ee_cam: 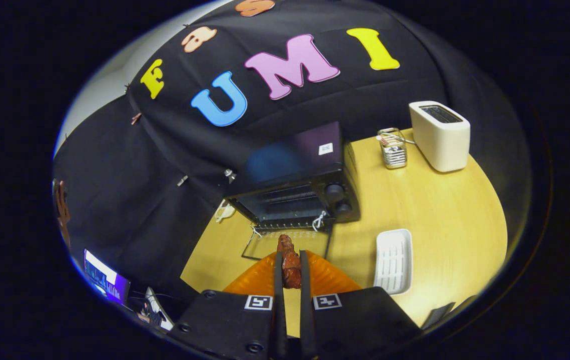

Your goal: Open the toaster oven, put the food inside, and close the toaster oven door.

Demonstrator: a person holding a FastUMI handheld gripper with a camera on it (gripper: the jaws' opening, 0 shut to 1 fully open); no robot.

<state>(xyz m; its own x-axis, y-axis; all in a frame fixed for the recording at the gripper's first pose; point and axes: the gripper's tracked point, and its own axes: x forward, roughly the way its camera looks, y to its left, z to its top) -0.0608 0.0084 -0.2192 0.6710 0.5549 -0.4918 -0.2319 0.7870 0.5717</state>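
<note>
Black toaster oven [297, 185] stands on the pale wooden table [445, 220] against the black cloth wall, its glass door [287, 243] dropped open and lying flat in front of the cavity. Inside the opening, the wire rack is visible, and two round dark knobs [337, 196] sit one above the other on the right side of the oven's front.

A reddish-brown, glazed piece of food [290, 262], long and lumpy like a chicken drumstick, is pinched between the two fingers of the hand-held gripper [291, 267]; the fingers are drawn narrow, both pressing its sides. The far end of the food sticks out beyond the fingertips, over the near edge of the open door. Beneath the fingers lies an orange ribbed plate [259, 277], just in front of the oven door.

To the right of the gripper, a white rectangular ribbed tray [394, 261] rests on the table, well apart from the oven. Farther back on the right stand a white two-slot toaster [440, 136] and, beside it, a small clear glass jar [393, 148] holding thin sticks.
</note>
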